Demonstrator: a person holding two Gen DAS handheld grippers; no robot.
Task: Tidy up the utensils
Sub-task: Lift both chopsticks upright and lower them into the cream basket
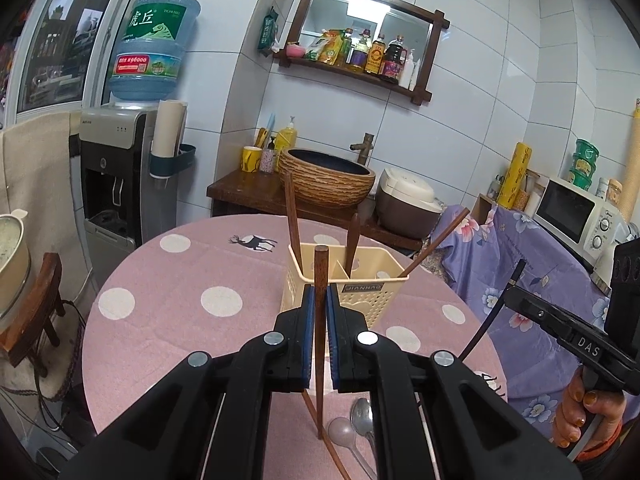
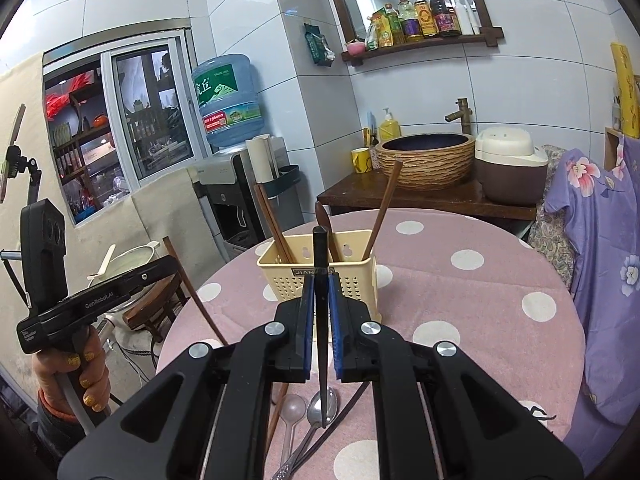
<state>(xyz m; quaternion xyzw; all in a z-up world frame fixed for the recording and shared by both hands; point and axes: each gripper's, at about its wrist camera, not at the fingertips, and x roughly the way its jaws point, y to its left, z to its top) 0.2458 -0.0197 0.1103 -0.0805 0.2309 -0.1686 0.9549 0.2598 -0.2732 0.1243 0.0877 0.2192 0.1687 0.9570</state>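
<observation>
A brown wooden chopstick [image 1: 320, 320] is pinched upright by the left gripper [image 1: 319, 334], a black chopstick [image 2: 321, 320] by the right gripper [image 2: 320, 334]. The cream utensil basket [image 1: 352, 300] lies just beyond both, roughly equally near, its open top below the raised upper ends.
</observation>
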